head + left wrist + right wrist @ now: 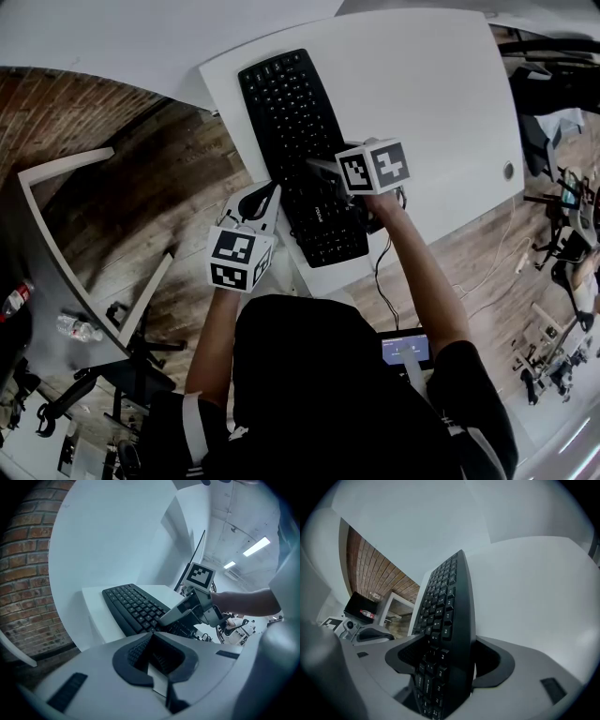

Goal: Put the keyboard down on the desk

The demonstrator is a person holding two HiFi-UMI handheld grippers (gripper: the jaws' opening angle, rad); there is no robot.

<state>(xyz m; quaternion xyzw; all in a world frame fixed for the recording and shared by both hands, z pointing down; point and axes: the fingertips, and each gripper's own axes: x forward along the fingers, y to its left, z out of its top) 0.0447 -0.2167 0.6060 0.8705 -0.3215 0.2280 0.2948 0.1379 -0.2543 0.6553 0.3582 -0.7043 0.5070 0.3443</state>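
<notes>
While keyboard (292, 122) lies over desk (441, 103) | right tool (319, 169) clamps its edge | left tool (266, 199) agape beside it

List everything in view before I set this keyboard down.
Black plastic full-size keyboard: one, black, over the desk's left part, near end gripped.
White rounded desk: one, white, centre of the head view.
Round desk grommet: one, grey, near the desk's right edge.
Plastic bottles: two, one clear and one red-labelled, on the floor at far left.
Black office chair: one, black, on the floor at lower left.
Small lit screen: one, blue-lit, at the person's chest.
Right claw: one, grey, shut on the keyboard's long edge.
Left claw: one, grey, apart and empty, at the desk's left edge beside the keyboard.
</notes>
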